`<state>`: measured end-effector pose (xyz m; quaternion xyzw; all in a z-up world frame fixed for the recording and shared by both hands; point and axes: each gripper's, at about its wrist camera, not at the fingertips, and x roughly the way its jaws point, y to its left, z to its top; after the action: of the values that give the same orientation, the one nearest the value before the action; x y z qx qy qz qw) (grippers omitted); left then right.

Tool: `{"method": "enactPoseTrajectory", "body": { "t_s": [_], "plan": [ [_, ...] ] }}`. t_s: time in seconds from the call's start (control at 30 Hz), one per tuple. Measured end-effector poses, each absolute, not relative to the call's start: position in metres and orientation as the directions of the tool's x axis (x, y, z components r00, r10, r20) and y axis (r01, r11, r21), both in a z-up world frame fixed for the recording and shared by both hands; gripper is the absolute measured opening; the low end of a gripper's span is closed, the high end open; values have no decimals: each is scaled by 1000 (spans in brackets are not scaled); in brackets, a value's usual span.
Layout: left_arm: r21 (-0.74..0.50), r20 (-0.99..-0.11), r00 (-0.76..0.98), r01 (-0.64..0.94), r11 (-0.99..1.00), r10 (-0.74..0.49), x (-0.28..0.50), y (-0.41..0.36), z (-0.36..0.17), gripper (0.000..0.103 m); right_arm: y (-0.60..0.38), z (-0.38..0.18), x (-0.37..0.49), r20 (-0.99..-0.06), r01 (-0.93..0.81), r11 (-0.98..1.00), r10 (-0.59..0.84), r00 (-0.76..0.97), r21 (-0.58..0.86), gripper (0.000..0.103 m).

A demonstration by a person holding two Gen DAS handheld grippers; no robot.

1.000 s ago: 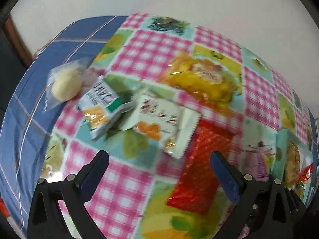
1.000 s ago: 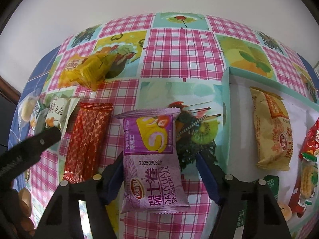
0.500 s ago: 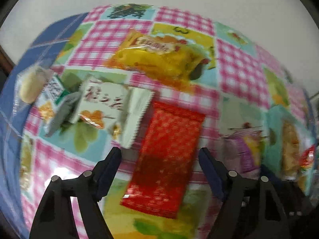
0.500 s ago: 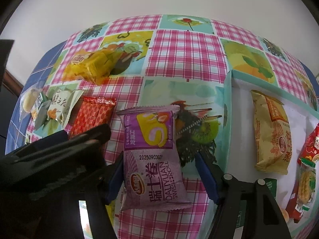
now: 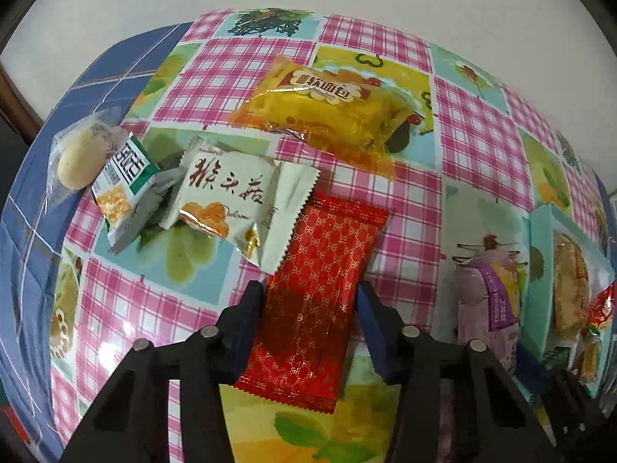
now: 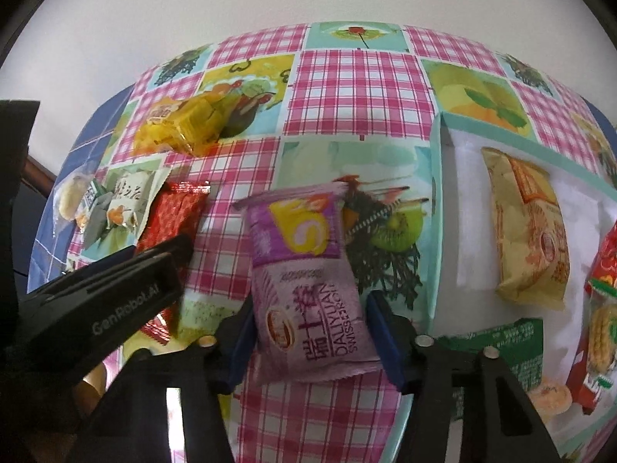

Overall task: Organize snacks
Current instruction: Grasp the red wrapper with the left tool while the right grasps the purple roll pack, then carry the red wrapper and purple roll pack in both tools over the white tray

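Observation:
A red patterned packet (image 5: 324,270) lies flat on the checked tablecloth. My left gripper (image 5: 310,305) straddles its near half. Its jaws are closing and both pads touch the packet's long edges. A purple Swiss-roll packet (image 6: 304,262) sits between the fingers of my right gripper (image 6: 310,324). Those jaws are closing too and pinch its sides, so the packet bulges and tilts. In the right wrist view the red packet (image 6: 173,216) lies to the left, partly hidden by the left tool's black body. The purple packet (image 5: 489,301) also shows at the right of the left wrist view.
A teal-rimmed white tray (image 6: 435,212) on the right holds a tan packet (image 6: 528,231), a green packet (image 6: 501,343) and others. A yellow bread packet (image 5: 327,112), a white packet (image 5: 231,196), a green-white packet (image 5: 123,181) and a bagged pastry (image 5: 77,154) lie farther left.
The left gripper swung right from the white packets to the red packet and narrowed onto it. The right gripper's jaws narrowed onto the purple packet, which now tilts.

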<state>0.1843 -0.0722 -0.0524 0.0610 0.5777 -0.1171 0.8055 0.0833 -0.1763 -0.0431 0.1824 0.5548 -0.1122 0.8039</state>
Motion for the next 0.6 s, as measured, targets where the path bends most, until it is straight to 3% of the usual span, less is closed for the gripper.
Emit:
{"method": "enactPoseTrajectory", "body": {
  "t_s": [0.43,0.6],
  "plan": [
    [-86,-950,275,228,970,-149,142,-67,-49,46,-178,-19,52,-912,381,893,73,404,240,43],
    [-160,-944,257,194,968,-208,129,-51,-43,46,-173,-6,44,-900,368,894,82,428,256,42]
  ]
}}
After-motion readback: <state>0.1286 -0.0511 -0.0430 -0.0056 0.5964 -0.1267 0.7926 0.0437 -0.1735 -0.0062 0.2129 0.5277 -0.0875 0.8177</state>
